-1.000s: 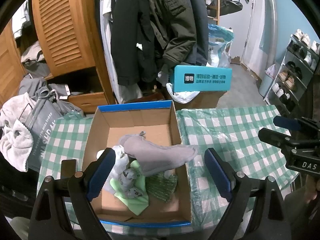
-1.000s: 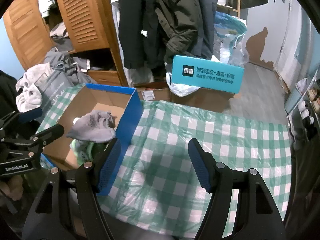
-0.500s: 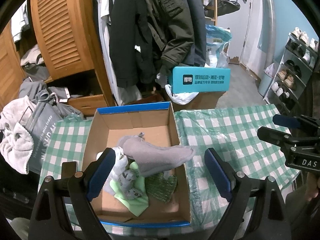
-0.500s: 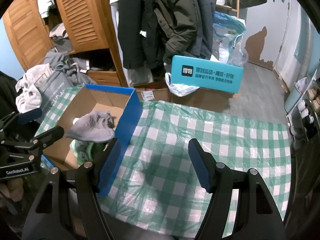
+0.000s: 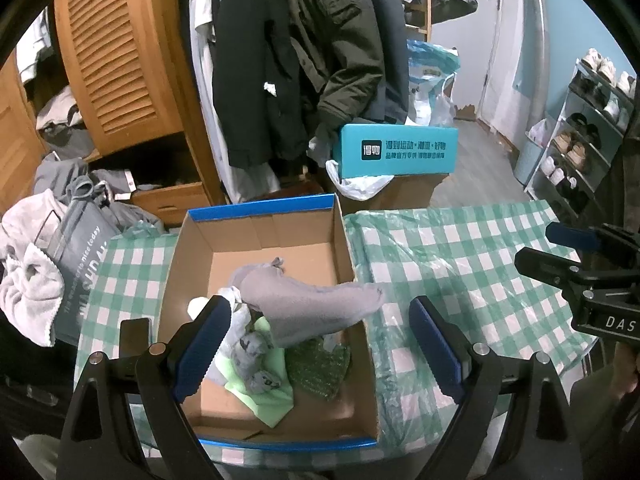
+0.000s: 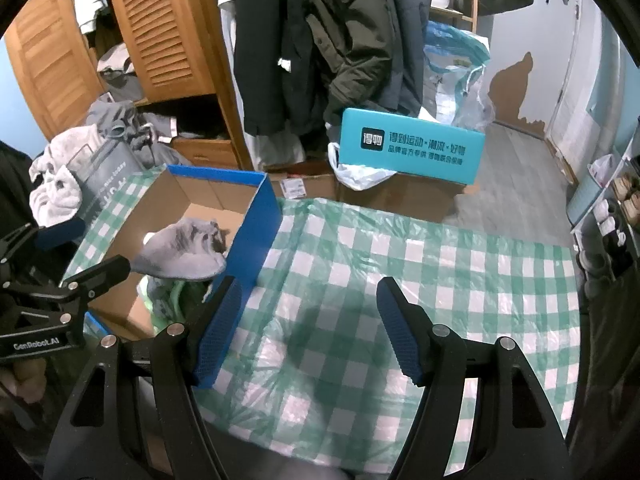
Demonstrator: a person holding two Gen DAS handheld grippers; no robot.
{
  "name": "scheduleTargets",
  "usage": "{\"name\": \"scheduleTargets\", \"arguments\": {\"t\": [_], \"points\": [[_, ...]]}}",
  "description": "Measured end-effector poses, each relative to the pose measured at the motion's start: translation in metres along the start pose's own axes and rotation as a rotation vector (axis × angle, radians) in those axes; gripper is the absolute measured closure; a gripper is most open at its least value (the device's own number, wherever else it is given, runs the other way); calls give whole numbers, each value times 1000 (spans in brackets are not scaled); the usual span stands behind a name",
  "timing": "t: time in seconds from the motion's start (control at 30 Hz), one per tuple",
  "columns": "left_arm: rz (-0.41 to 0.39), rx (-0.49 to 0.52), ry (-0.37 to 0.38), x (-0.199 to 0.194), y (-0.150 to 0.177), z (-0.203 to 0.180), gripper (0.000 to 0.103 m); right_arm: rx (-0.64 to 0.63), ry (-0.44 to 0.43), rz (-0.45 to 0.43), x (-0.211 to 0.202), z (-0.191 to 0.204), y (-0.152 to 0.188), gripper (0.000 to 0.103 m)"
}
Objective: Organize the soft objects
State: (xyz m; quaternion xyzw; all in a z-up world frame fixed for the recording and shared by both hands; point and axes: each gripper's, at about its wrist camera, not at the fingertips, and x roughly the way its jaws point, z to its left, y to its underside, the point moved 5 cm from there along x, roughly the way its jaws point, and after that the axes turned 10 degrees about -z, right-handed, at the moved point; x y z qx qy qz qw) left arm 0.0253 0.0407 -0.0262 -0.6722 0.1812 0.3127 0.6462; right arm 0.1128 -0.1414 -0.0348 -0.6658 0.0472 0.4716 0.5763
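On the left part of the green-and-white checked tablecloth sits an open cardboard shoebox with blue outer walls, and that's where the soft things are gathered: a grey fabric sock drapes across the top of the pile, its toe end reaching over the box's right wall, and under it lie a pale green cloth, a dark green knitted piece and a white-and-grey patterned bundle, all crowded toward the box's near half while the far half shows bare cardboard. The left gripper hovers over the box's near edge, blue-padded fingers spread wide, nothing between them. The right gripper hangs over the bare cloth to the right of the box, jaws likewise wide apart and holding nothing, its left finger just in front of the box's blue side. Beyond the far edge of the table stands a teal box with white lettering, with dark coats hanging beside a louvred wooden wardrobe.
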Motion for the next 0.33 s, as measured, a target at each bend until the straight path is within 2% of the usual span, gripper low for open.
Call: {"name": "scheduleTargets", "arguments": {"t": [0.33], "points": [[5,21,-4,2,1,-2,11,5,8,-7,-1,-3,3,34]]}}
